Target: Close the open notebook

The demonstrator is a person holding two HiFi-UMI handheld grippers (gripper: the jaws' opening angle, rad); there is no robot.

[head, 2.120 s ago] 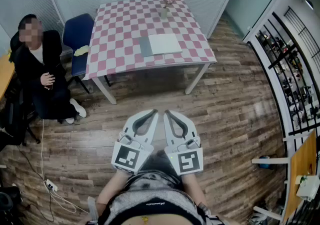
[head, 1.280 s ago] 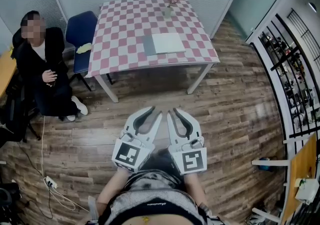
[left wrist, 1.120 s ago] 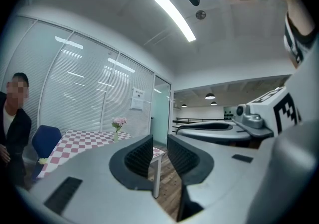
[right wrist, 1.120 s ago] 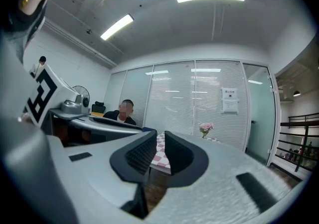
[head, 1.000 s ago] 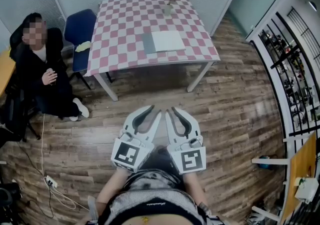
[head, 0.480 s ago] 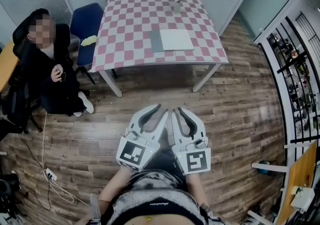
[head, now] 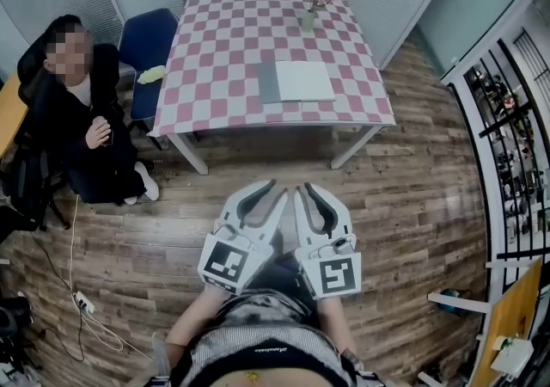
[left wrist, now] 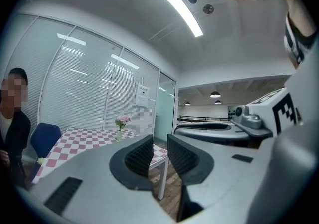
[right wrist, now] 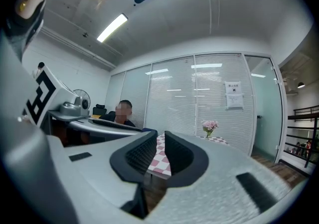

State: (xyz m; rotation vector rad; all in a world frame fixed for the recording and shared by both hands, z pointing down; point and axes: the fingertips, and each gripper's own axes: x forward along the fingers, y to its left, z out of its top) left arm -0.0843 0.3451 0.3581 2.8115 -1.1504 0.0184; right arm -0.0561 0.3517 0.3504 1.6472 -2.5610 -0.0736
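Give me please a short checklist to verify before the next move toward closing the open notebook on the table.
1. The notebook lies open on the table: ok.
2. The left claw is empty, jaws slightly apart: ok.
3. The right claw is empty, jaws slightly apart: ok.
4. Both claws within reach of the notebook: not ok, they hang over the floor, short of the table.
5. The vase of flowers stands apart from the notebook: ok.

Checkered table (head: 215, 58): open notebook (head: 296, 82) flat near front edge, flower vase (head: 309, 17) behind.
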